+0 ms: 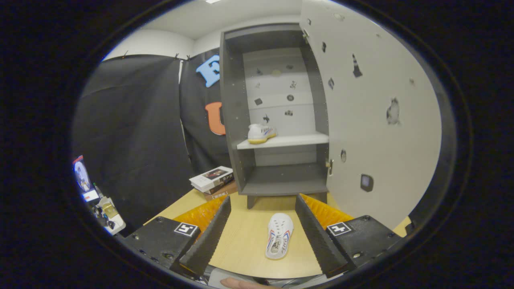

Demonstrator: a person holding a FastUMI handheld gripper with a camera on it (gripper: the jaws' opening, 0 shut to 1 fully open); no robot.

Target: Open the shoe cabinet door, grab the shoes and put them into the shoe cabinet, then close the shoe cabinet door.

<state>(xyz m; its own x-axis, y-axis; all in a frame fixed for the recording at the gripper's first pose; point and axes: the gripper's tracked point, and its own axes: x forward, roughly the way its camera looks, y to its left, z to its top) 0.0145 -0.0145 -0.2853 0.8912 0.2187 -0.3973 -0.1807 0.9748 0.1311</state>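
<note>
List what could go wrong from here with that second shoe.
1. The shoe on the table lies between the open fingers but nearer one of them, so a close may nudge it aside rather than grip it.
2. The shoe on the shelf sits at one end; placing the second carelessly could bump it.
3. The open door stands close beside the path.

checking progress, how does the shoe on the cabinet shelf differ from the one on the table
The shelf shoe sits upright inside the shoe cabinet, side-on. The table shoe lies on the table between the open gripper's fingers, its sole showing. Both are white.
</note>
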